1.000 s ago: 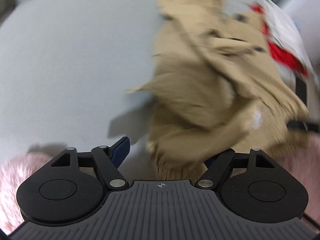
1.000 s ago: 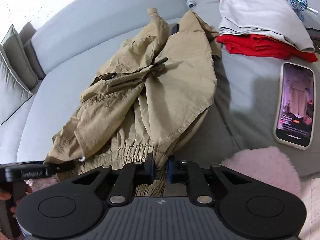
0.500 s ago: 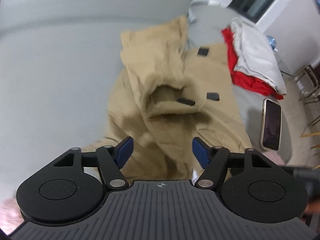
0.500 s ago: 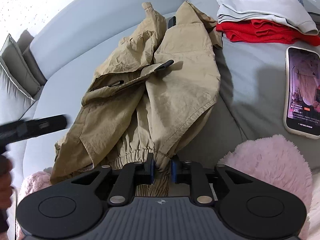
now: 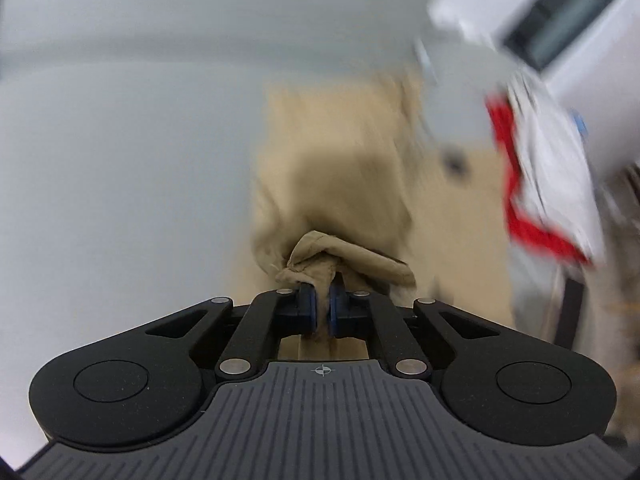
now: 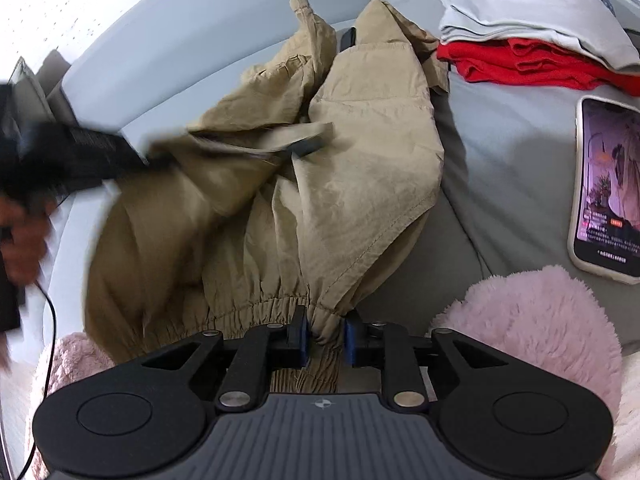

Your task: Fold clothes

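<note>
A crumpled tan jacket (image 6: 352,168) lies spread on the grey sofa seat (image 6: 500,152). In the left wrist view my left gripper (image 5: 323,308) is shut on a bunched fold of the tan jacket (image 5: 332,184), and the background is motion-blurred. My right gripper (image 6: 325,334) is shut on the jacket's gathered elastic hem near the seat's front edge. In the right wrist view the left gripper's black body (image 6: 72,160) shows blurred at the left, held by a hand (image 6: 24,236), over the jacket's left part.
Folded grey (image 6: 532,8) and red (image 6: 532,64) clothes are stacked at the back right. A phone (image 6: 608,188) with a lit screen lies on the seat at right. Pink fluffy fabric (image 6: 532,328) covers the front edge. The sofa backrest (image 6: 192,28) runs behind.
My left gripper has gone from open above the jacket to shut on a fold of it and is moving fast. My right gripper keeps its hold on the hem.
</note>
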The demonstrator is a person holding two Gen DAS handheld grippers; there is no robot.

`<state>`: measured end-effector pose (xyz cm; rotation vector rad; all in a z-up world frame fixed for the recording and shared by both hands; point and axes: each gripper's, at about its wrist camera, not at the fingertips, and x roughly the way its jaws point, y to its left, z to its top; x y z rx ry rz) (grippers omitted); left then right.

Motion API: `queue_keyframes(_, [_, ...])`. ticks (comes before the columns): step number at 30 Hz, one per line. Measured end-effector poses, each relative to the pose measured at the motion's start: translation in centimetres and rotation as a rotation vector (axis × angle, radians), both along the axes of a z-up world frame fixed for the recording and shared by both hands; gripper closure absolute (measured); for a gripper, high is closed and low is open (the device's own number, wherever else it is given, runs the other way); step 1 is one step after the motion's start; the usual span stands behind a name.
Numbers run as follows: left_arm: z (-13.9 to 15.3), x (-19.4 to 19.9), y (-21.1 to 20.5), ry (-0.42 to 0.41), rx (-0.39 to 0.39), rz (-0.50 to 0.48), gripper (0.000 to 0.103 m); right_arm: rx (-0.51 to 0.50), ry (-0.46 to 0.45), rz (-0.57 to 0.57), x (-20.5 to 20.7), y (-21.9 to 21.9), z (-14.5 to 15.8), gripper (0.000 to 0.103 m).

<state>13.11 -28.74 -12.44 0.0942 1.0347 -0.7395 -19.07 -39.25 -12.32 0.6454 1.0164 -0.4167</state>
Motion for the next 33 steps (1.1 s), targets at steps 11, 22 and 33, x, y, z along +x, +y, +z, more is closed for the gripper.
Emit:
queue_keyframes(11, [-1.3, -1.0, 10.7, -0.02, 0.248, 0.138, 0.036, 0.003, 0.017, 0.052, 1.0, 1.5, -0.5, 0.07])
queue_keyframes(22, [-3.9, -9.3, 15.2, 0.236, 0.124, 0.078, 0.029, 0.127, -0.042, -0.09, -1.4, -0.3, 0.1, 0.039])
queue_keyframes(33, [-8.4, -8.4, 12.5, 0.227, 0.101, 0.017, 0.027, 0.184, -0.021, -0.184, -1.1, -1.5, -3.4, 0.026])
